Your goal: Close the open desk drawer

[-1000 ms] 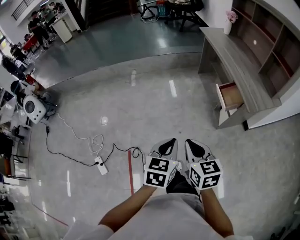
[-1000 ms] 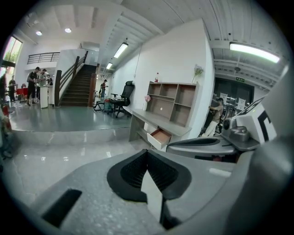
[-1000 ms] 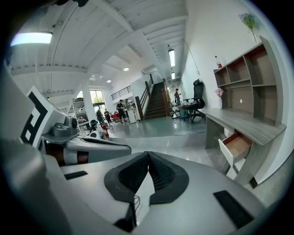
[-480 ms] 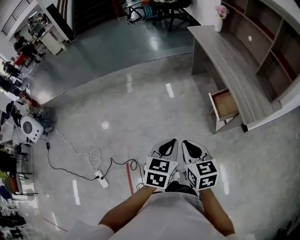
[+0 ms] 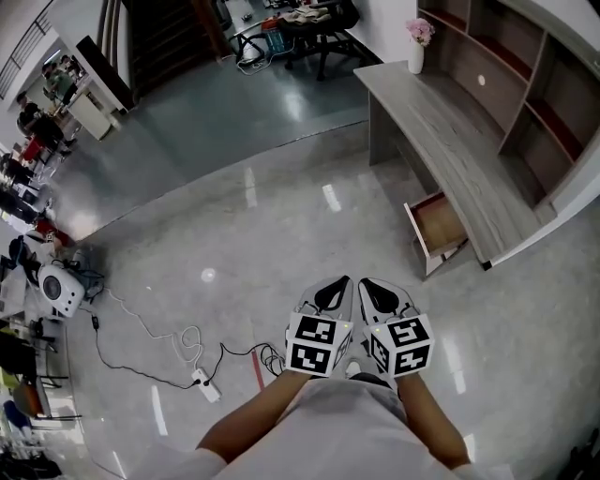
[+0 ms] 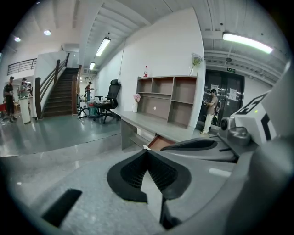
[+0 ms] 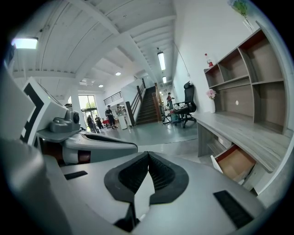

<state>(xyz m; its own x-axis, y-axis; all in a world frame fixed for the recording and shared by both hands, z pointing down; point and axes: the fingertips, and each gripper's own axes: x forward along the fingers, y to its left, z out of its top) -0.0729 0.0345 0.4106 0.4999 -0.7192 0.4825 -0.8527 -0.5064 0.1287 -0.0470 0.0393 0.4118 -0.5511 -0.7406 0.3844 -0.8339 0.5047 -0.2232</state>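
A long grey desk (image 5: 450, 122) runs along the right wall. Its drawer (image 5: 433, 228) stands pulled out, empty, with a white front and reddish-brown inside; the same drawer (image 7: 235, 163) shows at the right of the right gripper view and, small, the drawer (image 6: 158, 141) sits past the left jaws. My left gripper (image 5: 335, 295) and right gripper (image 5: 375, 293) hang side by side over the floor, well short of the drawer and to its lower left. Both are shut with nothing between the pads.
Wooden shelving (image 5: 525, 84) rises behind the desk, with a vase of flowers (image 5: 416, 42) at its far end. A black office chair (image 5: 323, 23) stands beyond. A black cable and power strip (image 5: 202, 380) lie on the glossy floor at the left. People stand in the distance.
I have walked forward: the desk and open drawer have slid down and left in the head view, nearer to the grippers. Both grippers keep their shut pose side by side.
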